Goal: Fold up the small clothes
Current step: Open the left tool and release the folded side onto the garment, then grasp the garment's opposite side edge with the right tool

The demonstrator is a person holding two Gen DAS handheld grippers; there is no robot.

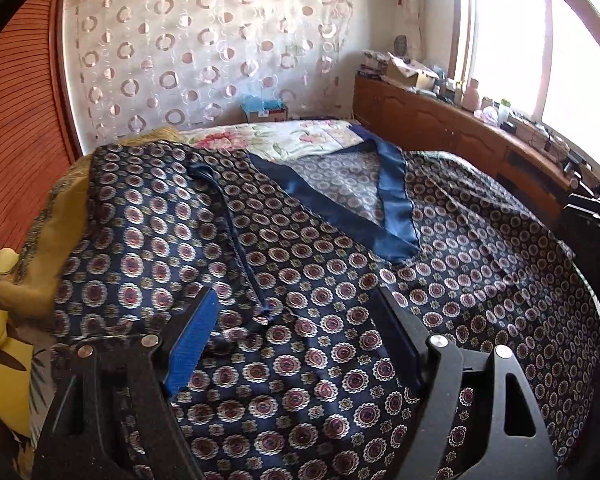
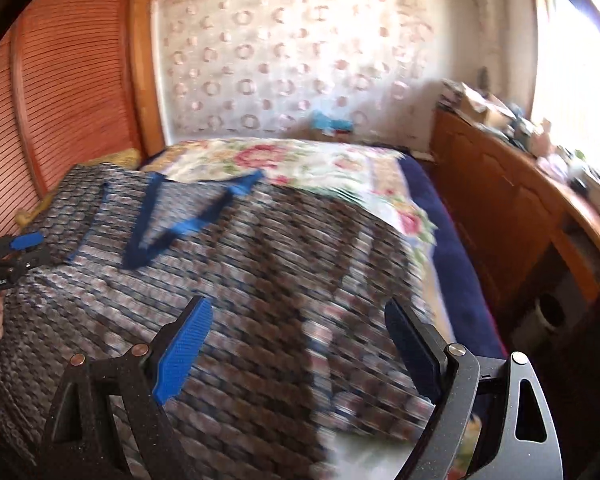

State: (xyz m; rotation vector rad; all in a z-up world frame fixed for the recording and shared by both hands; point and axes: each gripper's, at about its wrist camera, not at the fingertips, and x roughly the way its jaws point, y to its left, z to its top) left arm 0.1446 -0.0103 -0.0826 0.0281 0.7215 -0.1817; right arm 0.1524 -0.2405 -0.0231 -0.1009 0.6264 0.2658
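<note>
The navy satin top with a medallion print and blue V-neck trim (image 1: 320, 264) lies spread flat on the bed (image 2: 300, 160), unfolded; left hand-held gripper (image 1: 296, 328) and right hand-held gripper (image 2: 300, 340) hover wide open, empty

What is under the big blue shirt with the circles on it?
The patterned shirt lies spread on a floral bedcover, which shows past its far edge. At its left a yellow cloth peeks out. What lies beneath the shirt's middle is covered.
</note>
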